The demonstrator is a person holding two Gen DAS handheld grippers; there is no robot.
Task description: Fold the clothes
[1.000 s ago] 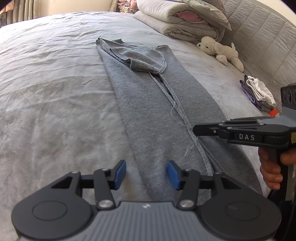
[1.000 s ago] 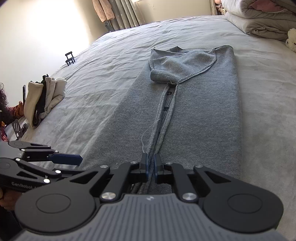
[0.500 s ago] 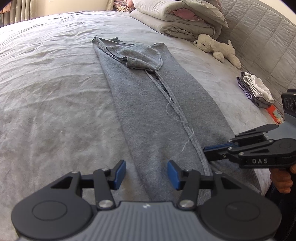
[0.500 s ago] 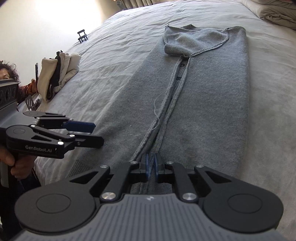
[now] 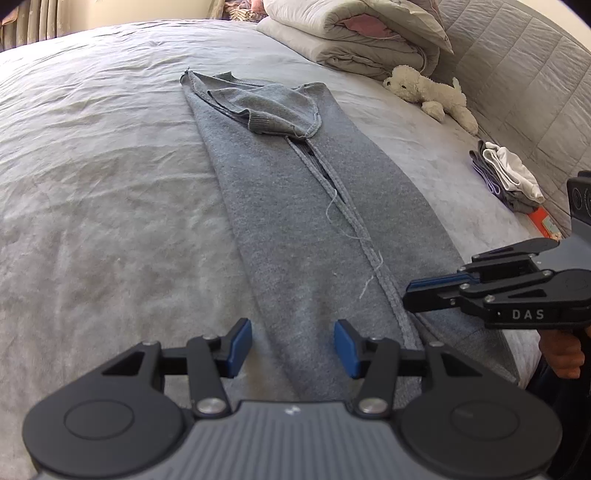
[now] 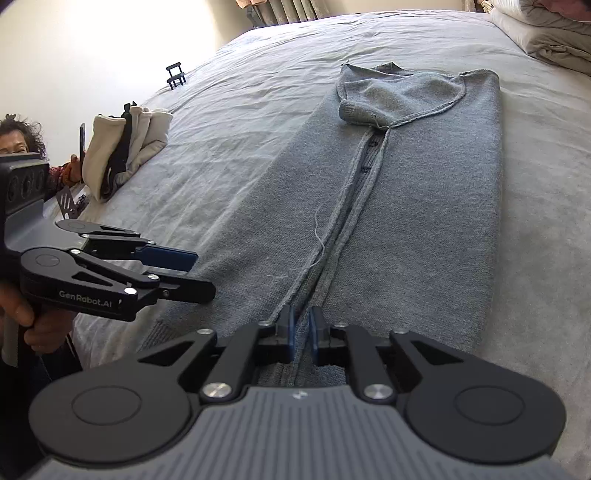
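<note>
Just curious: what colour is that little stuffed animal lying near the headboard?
Cream-white. The stuffed animal shows best in the left wrist view.

Home bedroom. Big bed (image 5: 110, 192) with a wrinkled light grey sheet fills both views. Quilted padded headboard (image 5: 517, 74) along its far side. Rolled duvet and bedding stack (image 5: 354, 33) near the headboard, white plush toy dog (image 5: 428, 92) lying beside it on the sheet. Small pile of folded laundry (image 5: 506, 177) by the bed edge, another cream-and-dark heap of clothes (image 6: 125, 147) at the other side. Grey knit garment (image 6: 388, 221) spread flat, lengthwise, on the bed. Curtains (image 6: 291, 7) hang at the far end, sunlight on a plain pale wall (image 6: 92, 48). Domestic, lived-in, no work furniture visible.
</note>
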